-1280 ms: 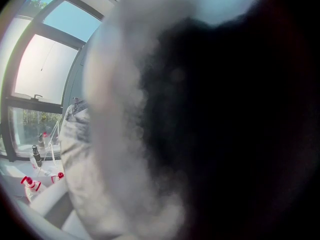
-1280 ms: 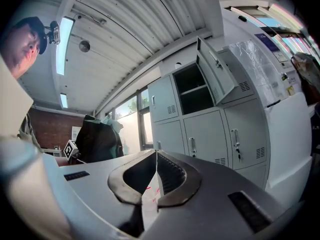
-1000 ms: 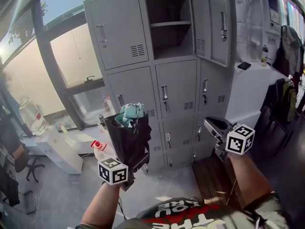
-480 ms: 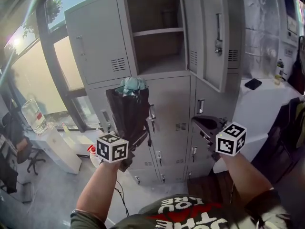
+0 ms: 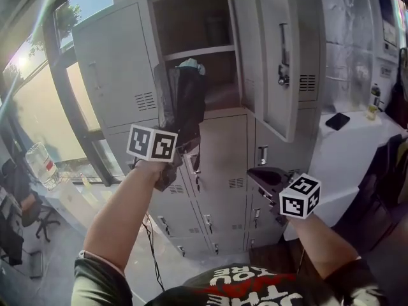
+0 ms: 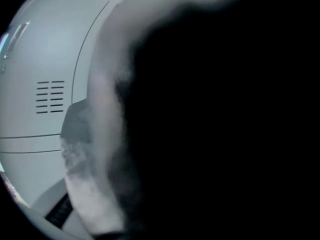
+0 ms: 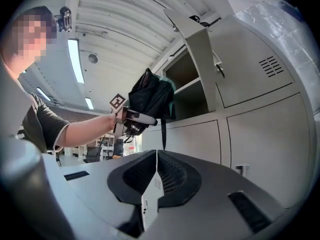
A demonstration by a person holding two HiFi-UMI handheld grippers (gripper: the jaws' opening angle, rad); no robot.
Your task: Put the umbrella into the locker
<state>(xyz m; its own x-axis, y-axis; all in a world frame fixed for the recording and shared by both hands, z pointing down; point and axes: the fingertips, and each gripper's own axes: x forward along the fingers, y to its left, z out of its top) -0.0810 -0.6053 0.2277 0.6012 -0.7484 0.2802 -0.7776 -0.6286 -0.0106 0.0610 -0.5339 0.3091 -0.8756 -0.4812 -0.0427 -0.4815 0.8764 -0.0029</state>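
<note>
A folded black umbrella (image 5: 185, 101) with a teal lining stands upright in my left gripper (image 5: 182, 146), which is shut on its lower end. Its top is level with the shelf of the open locker compartment (image 5: 213, 97), just in front of the opening. The locker door (image 5: 280, 50) is swung open to the right. In the left gripper view the umbrella (image 6: 215, 114) fills most of the frame as a dark mass. From the right gripper view I see the umbrella (image 7: 150, 99) in front of the open compartment (image 7: 187, 84). My right gripper (image 5: 264, 177) is low on the right, shut and empty, its jaws (image 7: 156, 169) pressed together.
Closed grey locker doors (image 5: 220, 152) fill the wall below and to the left of the open compartment. A white counter (image 5: 357, 145) at the right holds a dark phone (image 5: 336, 121) and a small bottle (image 5: 373, 110). A water jug (image 5: 41, 164) stands by the window at the left.
My left gripper has lifted the umbrella from waist height up to the open compartment's mouth. The lockers have come closer. The right gripper has drifted a little left and lower.
</note>
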